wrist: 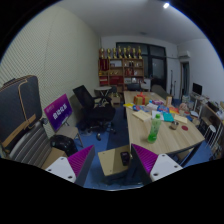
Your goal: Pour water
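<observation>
Gripper (112, 160) fingers apart, nothing held. Green bottle (155, 128) upright on worktop (175, 135), well ahead; likely light, smooth plastic; grip mid-body.

A purple sign (57, 111) leaning near the black office chair (92, 108) carries white lettering, but the characters are too small and blurred to read with any certainty. Nothing legible appears on the boxes and items lying on the worktop (172, 133), nor on the things on the red shelves (124, 66) against the far wall. No brand, number or label can be read anywhere else.
</observation>
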{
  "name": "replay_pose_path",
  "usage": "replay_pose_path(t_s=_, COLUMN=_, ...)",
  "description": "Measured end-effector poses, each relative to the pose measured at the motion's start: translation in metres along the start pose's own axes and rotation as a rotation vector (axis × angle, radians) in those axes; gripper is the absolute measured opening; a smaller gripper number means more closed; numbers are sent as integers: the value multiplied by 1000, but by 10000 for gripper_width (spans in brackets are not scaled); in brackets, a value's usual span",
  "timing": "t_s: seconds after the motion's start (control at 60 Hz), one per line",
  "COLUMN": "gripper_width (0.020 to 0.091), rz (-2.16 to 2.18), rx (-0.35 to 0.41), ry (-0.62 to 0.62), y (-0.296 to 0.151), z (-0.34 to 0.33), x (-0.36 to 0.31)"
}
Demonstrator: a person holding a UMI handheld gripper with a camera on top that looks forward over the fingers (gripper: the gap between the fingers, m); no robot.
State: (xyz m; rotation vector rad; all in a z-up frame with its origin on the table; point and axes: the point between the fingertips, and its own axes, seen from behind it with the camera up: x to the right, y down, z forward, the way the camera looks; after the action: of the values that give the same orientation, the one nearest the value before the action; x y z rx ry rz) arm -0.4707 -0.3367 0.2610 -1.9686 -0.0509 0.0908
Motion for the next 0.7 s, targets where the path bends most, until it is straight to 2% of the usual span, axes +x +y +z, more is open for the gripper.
replay_pose_path(t_s=0.1, gripper_width=793, rz=-28, rx=41, ry=-13, y=-9, z=6, x=-1)
replay_pose_path(t_s=0.283, gripper_width=785, rz=-33, rx=52, ry=-4, y=-2, z=18, x=36)
replay_pose_path(t_s=0.35, gripper_width=789, rz=-34, rx=83, ry=-7, y=-3, z=29, x=52)
replay_pose_path(t_s=0.467, gripper_width=786, rz=-65, rx=139, ry=48, y=8, z=67, x=115)
replay_pose_path(t_s=0.7, gripper_width=785, rz=-12, rx=169, ry=114, y=23, z=177, x=220)
